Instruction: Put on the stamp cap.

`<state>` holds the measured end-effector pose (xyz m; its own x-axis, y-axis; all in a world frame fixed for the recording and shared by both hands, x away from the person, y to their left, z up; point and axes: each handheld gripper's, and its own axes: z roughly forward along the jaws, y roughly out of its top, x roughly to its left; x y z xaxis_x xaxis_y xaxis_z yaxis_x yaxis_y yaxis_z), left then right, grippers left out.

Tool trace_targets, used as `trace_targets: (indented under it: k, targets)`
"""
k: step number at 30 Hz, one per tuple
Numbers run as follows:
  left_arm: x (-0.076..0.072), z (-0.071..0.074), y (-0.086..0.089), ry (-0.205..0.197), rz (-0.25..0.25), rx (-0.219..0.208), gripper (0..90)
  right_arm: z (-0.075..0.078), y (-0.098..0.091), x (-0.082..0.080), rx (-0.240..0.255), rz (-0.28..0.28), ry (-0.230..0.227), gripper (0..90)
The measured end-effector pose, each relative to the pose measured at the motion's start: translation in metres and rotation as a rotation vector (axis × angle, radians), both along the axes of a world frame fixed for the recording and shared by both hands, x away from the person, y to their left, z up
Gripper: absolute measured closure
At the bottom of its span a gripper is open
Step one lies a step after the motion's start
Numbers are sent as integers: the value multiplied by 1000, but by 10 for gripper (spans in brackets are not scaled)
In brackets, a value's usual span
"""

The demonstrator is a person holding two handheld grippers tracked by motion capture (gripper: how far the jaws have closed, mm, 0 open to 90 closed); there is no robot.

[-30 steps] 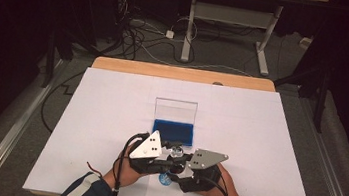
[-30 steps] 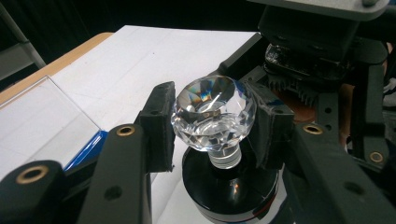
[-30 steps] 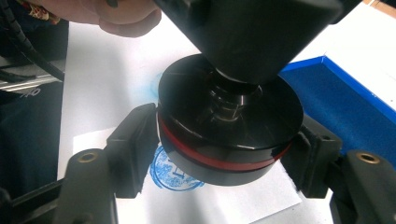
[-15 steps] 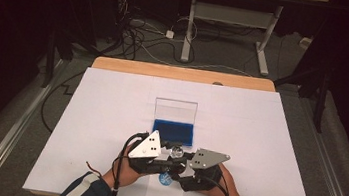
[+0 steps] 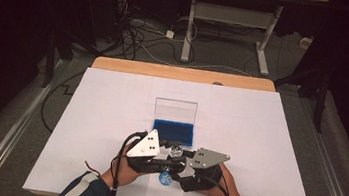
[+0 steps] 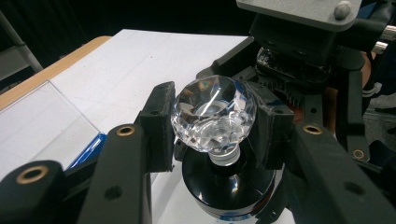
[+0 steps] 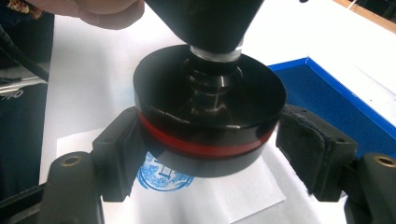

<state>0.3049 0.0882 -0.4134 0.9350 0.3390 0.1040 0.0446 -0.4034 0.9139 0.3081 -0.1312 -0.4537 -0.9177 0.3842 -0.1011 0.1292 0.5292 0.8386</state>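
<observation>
- The stamp (image 6: 219,140), a faceted clear knob on a round black base with a red band, sits at centre frame in the left gripper view; the left gripper (image 6: 212,126) is clamped on the knob, a pad pressed to each side.
- In the right gripper view the right gripper (image 7: 205,154) straddles the black base; its jaws have just been opening, and the right-hand pad stands off the base, so the left gripper seems to carry it alone.
- The base hangs just above the paper slip (image 7: 224,196), where a blue imprint (image 7: 161,175) shows at lower left.
- Risks, as I judge them: the slick facets could slip in the pads and drop the stamp, smearing the imprint; a tilt could brush wet ink over the slip; the blue-lined case (image 5: 173,132) lies just above the grippers in the high view, near enough to knock.
</observation>
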Motion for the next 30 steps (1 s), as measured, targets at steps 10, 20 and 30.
trace_targets:
  k: [10, 20, 30]
  targets:
    - [1, 6, 7, -9, 15, -16, 547, 0, 0, -1, -17, 7, -11, 239]
    - [1, 12, 18, -26, 45, -24, 547, 6, -17, -3, -21, -17, -48, 223]
    - [5, 16, 33, -31, 77, -36, 547, 14, -39, -6, -12, -59, -106, 220]
